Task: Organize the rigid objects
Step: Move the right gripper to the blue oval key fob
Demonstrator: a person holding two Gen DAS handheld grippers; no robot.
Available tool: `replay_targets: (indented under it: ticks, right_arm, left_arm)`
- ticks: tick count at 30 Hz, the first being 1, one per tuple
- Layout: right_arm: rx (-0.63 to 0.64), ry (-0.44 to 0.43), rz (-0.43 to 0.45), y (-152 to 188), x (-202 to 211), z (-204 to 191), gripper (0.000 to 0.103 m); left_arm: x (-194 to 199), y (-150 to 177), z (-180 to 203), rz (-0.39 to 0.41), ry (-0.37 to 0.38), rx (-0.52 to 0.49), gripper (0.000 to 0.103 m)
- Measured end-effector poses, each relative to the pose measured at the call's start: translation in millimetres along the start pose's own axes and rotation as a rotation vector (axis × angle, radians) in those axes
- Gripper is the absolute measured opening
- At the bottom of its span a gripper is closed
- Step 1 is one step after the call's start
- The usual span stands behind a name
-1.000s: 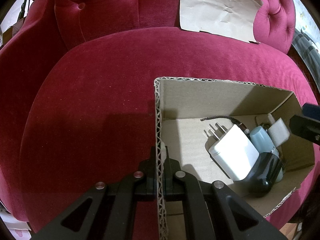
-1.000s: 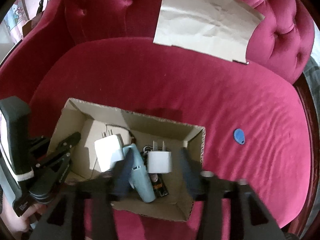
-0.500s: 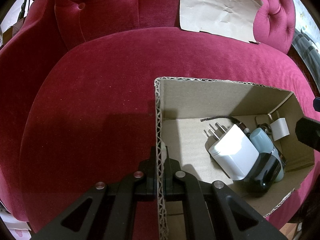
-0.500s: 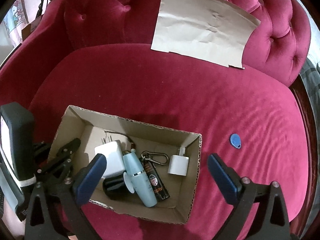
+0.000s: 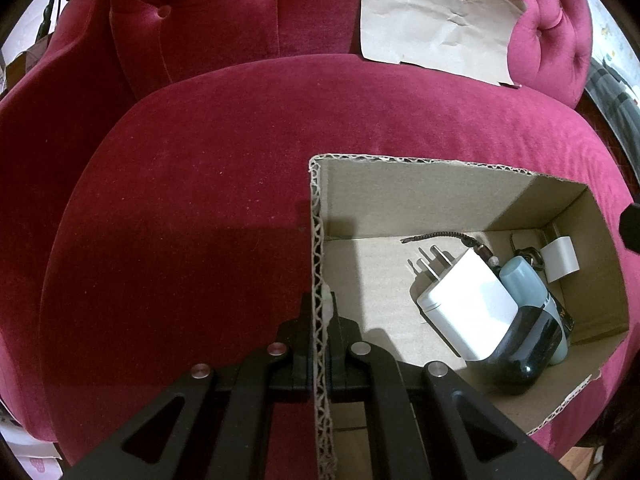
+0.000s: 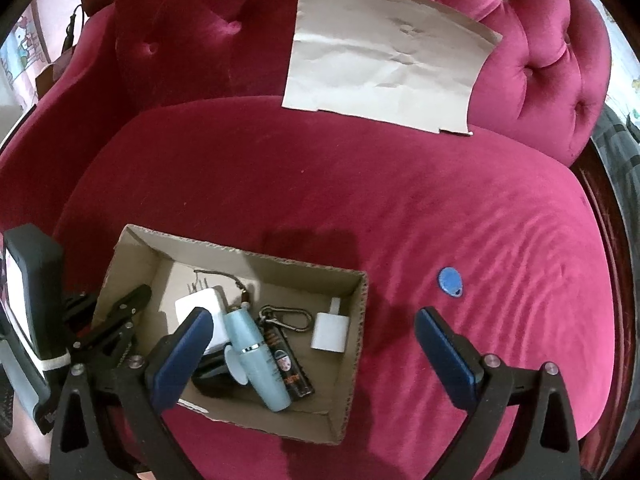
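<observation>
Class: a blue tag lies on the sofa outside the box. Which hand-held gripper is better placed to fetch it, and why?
Right. The right hand-held gripper is open and empty, with the tag just ahead of it. The left hand-held gripper is shut on the box wall, steadying it.

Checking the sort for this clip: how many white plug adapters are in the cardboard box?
2. The larger white charger lies at the box's left end beside the light-blue bottle; the small white adapter lies near the right wall of the cardboard box. Others could be hidden underneath.
</observation>
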State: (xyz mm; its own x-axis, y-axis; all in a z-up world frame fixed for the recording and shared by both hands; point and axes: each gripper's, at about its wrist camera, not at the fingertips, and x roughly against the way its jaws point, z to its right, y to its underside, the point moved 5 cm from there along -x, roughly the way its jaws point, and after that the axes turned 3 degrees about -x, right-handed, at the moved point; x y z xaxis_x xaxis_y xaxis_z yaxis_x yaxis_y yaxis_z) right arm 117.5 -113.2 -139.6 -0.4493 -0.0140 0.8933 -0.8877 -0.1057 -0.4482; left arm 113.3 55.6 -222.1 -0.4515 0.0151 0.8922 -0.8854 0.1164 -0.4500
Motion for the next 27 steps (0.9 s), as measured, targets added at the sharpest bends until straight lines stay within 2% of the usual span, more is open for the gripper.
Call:
replay_targets:
  ticks: [15, 27]
  right_arm:
    - [-0.004, 0.031, 0.027, -13.8, 3.8, 51.1, 0.103]
    - [-0.043, 0.08, 0.02, -18.5, -16.5, 104.4, 0.103]
  left_arm:
    - [-0.6, -0.1, -1.2, -0.003, 0.001, 0.001, 0.003]
    - [-1.4, 0.2, -2.1, -0.004, 0.001, 0.001, 0.003]
